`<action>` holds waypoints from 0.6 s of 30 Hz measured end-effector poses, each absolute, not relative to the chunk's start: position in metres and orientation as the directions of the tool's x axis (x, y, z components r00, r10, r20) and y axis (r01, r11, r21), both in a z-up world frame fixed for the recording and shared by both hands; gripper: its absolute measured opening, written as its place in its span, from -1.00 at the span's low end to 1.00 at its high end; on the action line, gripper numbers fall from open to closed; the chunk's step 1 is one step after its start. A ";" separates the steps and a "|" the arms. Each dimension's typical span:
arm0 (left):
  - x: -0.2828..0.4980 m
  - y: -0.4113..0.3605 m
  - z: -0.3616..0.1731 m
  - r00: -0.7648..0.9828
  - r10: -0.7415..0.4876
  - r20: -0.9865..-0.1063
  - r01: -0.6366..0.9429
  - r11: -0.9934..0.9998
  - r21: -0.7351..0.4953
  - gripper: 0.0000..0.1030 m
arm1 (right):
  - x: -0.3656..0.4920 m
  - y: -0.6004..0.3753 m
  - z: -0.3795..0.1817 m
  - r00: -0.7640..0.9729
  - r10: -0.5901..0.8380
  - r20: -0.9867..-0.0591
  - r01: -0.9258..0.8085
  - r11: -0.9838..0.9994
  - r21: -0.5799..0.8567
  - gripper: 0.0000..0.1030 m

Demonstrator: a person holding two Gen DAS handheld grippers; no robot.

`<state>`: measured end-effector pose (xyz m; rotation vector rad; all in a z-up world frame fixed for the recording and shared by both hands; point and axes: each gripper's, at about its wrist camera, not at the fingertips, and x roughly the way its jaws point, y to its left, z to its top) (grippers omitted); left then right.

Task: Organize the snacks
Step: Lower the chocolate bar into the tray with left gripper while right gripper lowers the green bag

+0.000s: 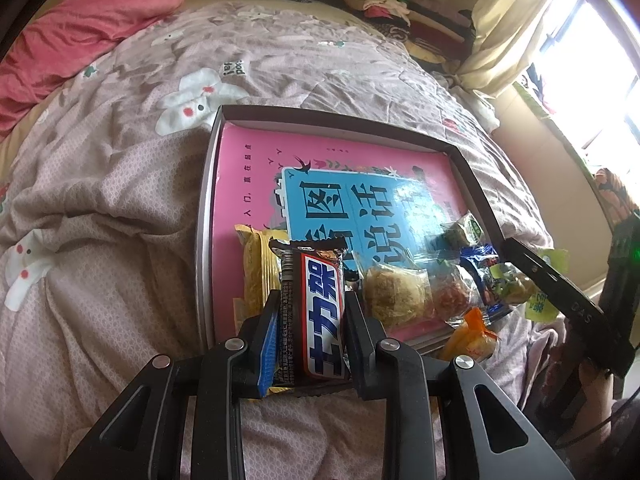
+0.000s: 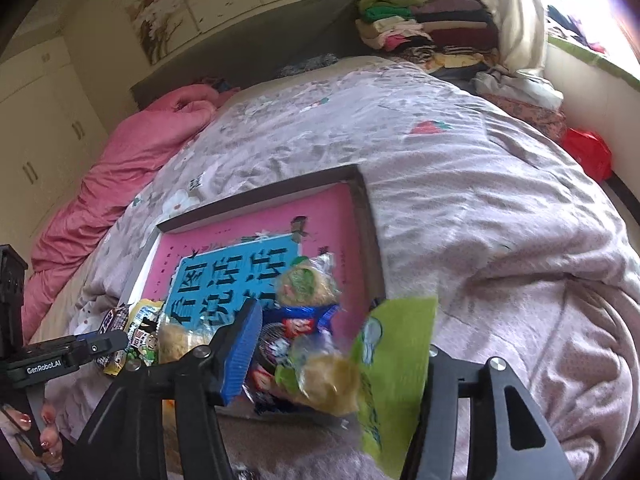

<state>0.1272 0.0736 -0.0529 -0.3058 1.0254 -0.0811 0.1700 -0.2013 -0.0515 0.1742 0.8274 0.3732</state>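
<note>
Where fingers (image 1: 276, 312) pinch — candy bar (image 1: 322, 312), "士力架" wrapper.

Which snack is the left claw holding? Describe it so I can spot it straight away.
On the bed lies a shallow dark-rimmed box with a pink and blue base. At its near edge, the left claw grips a chocolate bar. Unlike the clear-wrapped pastries beside it, its wrapper is dark with bold blue-and-white characters on red.

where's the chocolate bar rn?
Left wrist view: chocolate bar is clamped in the left tongs, over the near edge of the box lid, between the yellow packet and a pastry.
</note>
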 end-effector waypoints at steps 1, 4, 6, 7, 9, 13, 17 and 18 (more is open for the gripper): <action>0.127 0.073 -0.053 0.519 -0.211 -0.828 -0.075 0.954 -0.291 -0.42 | 0.172 -0.195 -0.051 0.612 0.401 -0.682 -0.275 0.916 0.292 0.10; 0.127 0.073 -0.052 0.519 -0.215 -0.827 -0.074 0.953 -0.294 -0.42 | 0.176 -0.181 -0.050 0.608 0.414 -0.678 -0.306 0.910 0.281 0.13; 0.127 0.073 -0.050 0.520 -0.217 -0.826 -0.072 0.952 -0.296 -0.42 | 0.180 -0.171 -0.048 0.604 0.425 -0.675 -0.329 0.904 0.274 0.14; 0.126 0.073 -0.050 0.521 -0.219 -0.825 -0.072 0.952 -0.298 -0.42 | 0.182 -0.168 -0.045 0.604 0.430 -0.671 -0.341 0.900 0.270 0.17; 0.127 0.073 -0.050 0.521 -0.223 -0.824 -0.072 0.950 -0.303 -0.42 | 0.186 -0.162 -0.040 0.610 0.439 -0.659 -0.365 0.894 0.258 0.26; 0.127 0.076 -0.048 0.526 -0.223 -0.821 -0.078 0.948 -0.308 -0.35 | 0.197 -0.162 -0.031 0.611 0.458 -0.645 -0.389 0.884 0.259 0.29; 0.127 0.078 -0.045 0.537 -0.222 -0.814 -0.079 0.947 -0.311 -0.15 | 0.205 -0.172 -0.022 0.625 0.462 -0.629 -0.383 0.884 0.268 0.29; 0.127 0.079 -0.045 0.539 -0.221 -0.813 -0.080 0.947 -0.310 -0.14 | 0.205 -0.175 -0.020 0.630 0.461 -0.625 -0.381 0.885 0.268 0.31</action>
